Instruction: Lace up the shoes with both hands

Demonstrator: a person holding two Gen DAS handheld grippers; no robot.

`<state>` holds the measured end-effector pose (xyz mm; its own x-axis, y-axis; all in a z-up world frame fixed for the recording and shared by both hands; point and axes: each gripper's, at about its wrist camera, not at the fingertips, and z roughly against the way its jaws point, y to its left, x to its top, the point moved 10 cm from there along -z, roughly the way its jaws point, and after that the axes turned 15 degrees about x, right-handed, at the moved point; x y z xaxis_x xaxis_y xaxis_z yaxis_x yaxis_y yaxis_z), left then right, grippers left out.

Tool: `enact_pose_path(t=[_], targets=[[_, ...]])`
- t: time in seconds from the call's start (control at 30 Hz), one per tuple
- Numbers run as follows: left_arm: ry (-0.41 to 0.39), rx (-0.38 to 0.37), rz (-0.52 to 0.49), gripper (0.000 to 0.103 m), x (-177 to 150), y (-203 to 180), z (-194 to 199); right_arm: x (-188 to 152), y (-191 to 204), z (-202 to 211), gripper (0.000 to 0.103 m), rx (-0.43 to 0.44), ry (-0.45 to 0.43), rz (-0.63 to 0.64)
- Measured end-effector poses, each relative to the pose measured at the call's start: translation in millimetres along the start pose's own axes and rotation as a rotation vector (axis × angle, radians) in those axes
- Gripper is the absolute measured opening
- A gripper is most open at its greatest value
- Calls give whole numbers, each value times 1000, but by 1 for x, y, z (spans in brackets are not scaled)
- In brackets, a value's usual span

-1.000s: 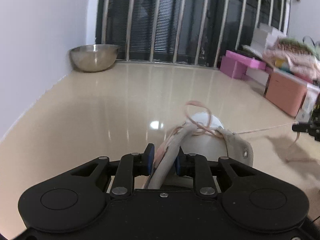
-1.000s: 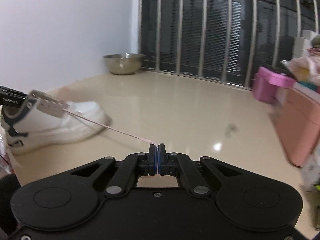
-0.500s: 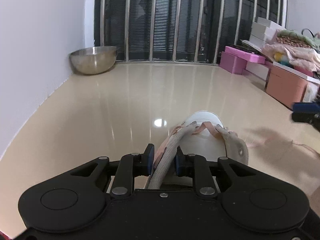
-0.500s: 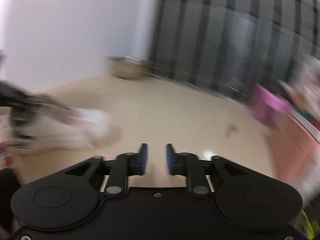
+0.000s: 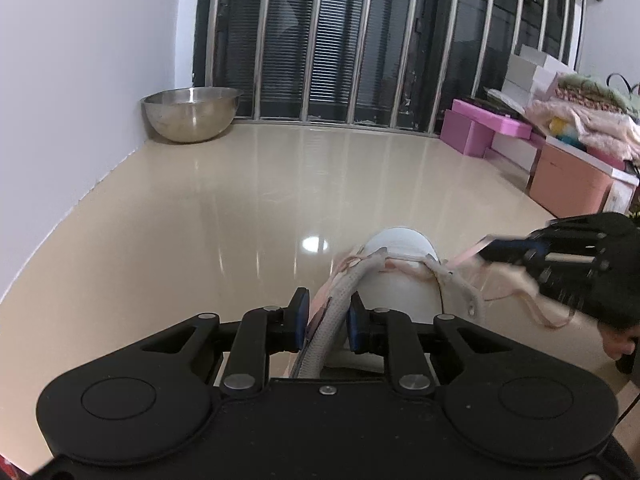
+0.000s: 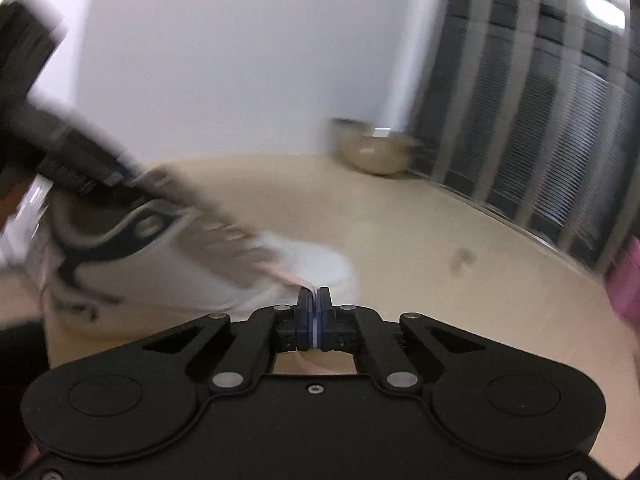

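Left gripper: my left gripper [image 5: 327, 320] is closed on the grey eyelet flap [image 5: 340, 304] of the white shoe [image 5: 396, 276], blue pads pressed to both sides of it
Right gripper: my right gripper [image 6: 314, 304] is pinched tight on the pink lace [image 6: 286, 276]; the lace runs from its pads back to the shoe [image 6: 192, 276]
Shoe: it sits on the beige floor [image 5: 240, 208], toe towards the barred window [image 5: 360, 36]
Left view only: sharp; it shows the right gripper [image 5: 496, 246] at the right edge of the floor holding the lace [image 5: 464, 256], a steel bowl [image 5: 190, 114] in the far left corner, pink boxes [image 5: 480, 128] along the right wall
Right view only: motion-blurred; it shows the shoe's side with a dark navy heel trim [image 6: 116, 240]
Writing: none that I can read
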<state>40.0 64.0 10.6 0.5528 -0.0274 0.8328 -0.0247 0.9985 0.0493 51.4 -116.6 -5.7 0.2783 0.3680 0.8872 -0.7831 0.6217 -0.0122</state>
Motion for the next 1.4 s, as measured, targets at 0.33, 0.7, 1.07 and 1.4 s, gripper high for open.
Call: enact_pose_path(t=[0.33, 0.7, 1.07, 1.4], targets=[[-19, 82, 89, 20, 13, -5, -16, -8, -13, 37, 42, -148, -109, -194], [-49, 278, 99, 21, 68, -16, -106, -64, -94, 183, 42, -545, 1, -374], [-122, 220, 278, 51, 51, 24, -6, -158, -66, 204, 28, -467, 210, -531], [-191, -98, -90, 57, 5, -65, 63, -99, -48, 149, 0, -310, 37, -490]])
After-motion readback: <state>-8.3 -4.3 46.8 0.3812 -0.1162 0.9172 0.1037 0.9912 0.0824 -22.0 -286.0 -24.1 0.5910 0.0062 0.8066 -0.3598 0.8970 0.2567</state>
